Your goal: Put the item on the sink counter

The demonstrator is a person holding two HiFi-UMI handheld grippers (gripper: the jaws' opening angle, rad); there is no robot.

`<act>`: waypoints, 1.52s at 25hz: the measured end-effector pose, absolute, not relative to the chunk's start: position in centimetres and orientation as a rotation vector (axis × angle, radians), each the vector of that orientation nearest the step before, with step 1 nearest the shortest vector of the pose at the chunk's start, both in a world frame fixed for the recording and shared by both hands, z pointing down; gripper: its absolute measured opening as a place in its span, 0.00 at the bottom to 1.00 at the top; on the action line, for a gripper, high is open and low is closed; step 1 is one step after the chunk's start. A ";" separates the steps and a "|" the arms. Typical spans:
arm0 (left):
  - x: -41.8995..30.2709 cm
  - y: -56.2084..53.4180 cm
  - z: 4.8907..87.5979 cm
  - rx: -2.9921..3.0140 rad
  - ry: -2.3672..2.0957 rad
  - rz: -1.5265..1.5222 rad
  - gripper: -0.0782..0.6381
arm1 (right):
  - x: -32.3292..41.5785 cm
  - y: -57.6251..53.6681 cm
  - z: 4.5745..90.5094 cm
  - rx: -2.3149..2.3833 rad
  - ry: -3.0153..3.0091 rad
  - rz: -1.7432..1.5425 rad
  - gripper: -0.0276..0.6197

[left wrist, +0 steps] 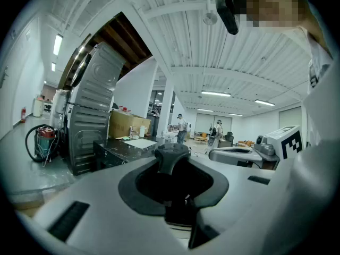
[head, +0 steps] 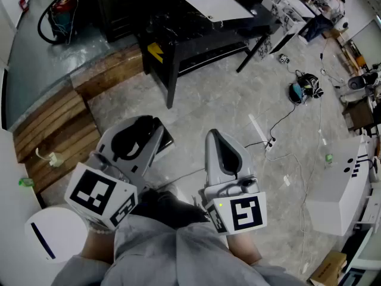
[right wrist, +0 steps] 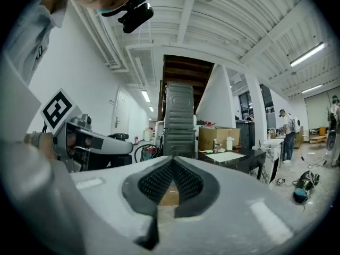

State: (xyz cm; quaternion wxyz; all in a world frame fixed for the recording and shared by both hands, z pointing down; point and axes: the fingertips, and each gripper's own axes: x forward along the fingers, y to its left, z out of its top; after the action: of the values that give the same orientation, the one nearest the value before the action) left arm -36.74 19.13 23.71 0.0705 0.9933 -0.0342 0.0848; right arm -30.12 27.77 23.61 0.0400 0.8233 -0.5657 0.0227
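Observation:
No loose item shows between the jaws or near them. My left gripper point(head: 147, 124) point(left wrist: 172, 153) is held low over the grey floor, its jaws a little apart around a dark oval gap with nothing in it. Beside it, my right gripper point(head: 215, 136) point(right wrist: 172, 161) is shut, its ribbed pads meeting at the tip with nothing between them. Both point level toward a black counter point(head: 196, 37) point(right wrist: 249, 161) some way ahead. A white board point(head: 219, 7) lies on the counter, with a bottle point(right wrist: 229, 143) beside it.
A wooden step point(head: 53, 121) and a raised grey floor lie to the left, with a coiled hose point(head: 58, 14) on it. Cables and a power strip point(head: 268, 143) cross the floor on the right, near a white machine point(head: 342, 183). A tall metal cabinet point(right wrist: 179, 121) stands by the counter.

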 end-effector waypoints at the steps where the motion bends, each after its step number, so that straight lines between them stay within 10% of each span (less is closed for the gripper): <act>1: -36.6 19.2 23.7 2.987 -0.103 0.254 0.24 | -30.0 27.8 23.6 2.522 -1.736 0.068 0.04; 38: -33.4 22.8 23.7 2.988 -0.148 0.182 0.24 | -26.5 32.5 25.3 2.508 -1.751 0.060 0.04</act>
State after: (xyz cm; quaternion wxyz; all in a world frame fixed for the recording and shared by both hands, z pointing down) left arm -33.36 22.81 23.72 0.0720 0.9944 -0.0492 0.0604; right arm -26.52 32.49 25.27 0.0410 0.8190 -0.5719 0.0196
